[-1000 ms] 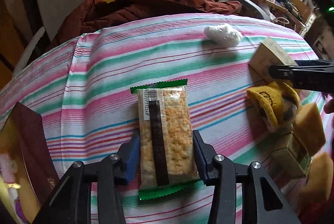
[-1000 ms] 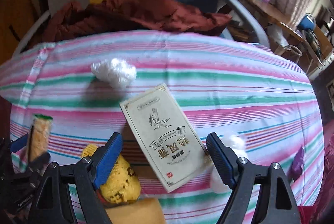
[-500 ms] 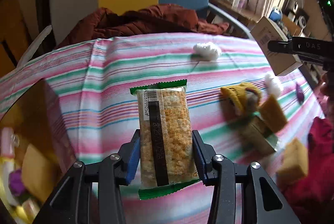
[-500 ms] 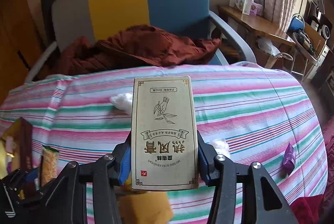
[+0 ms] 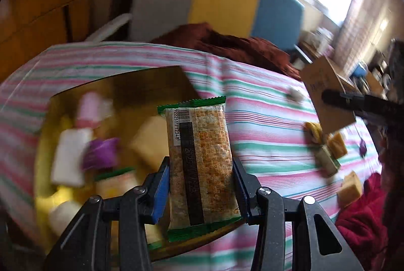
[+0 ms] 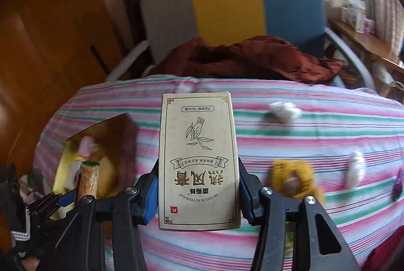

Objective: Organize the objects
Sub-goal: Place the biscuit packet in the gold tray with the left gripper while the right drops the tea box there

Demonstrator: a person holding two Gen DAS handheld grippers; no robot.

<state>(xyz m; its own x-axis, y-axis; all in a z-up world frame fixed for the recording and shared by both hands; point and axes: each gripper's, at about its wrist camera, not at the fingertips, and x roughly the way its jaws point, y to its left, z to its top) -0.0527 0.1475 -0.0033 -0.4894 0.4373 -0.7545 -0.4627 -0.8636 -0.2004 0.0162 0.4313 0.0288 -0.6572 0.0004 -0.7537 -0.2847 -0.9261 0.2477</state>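
My left gripper (image 5: pixel 200 185) is shut on a green-edged cracker packet (image 5: pixel 200 160) and holds it above the right edge of an open gold-lined box (image 5: pixel 151 84) that holds several snacks. My right gripper (image 6: pixel 198 187) is shut on a beige carton with gold print (image 6: pixel 199 157), lifted above the striped tablecloth (image 6: pixel 303 134). The carton shows at the right of the left wrist view (image 5: pixel 325 94). The box (image 6: pixel 111 127) and the cracker packet (image 6: pixel 88 180) show at the left of the right wrist view.
On the cloth lie a yellow pouch (image 6: pixel 293 177), white wads (image 6: pixel 284 110), a purple sweet (image 6: pixel 397 186) and yellow cakes (image 5: pixel 349 189). A brown jacket (image 6: pixel 252 60) lies on a chair behind the table. A wooden cabinet (image 6: pixel 45 44) stands at the left.
Both grippers have lifted their loads and swung left. The left one now holds the cracker packet over the open box. The right one closed on the carton and raised it off the cloth.
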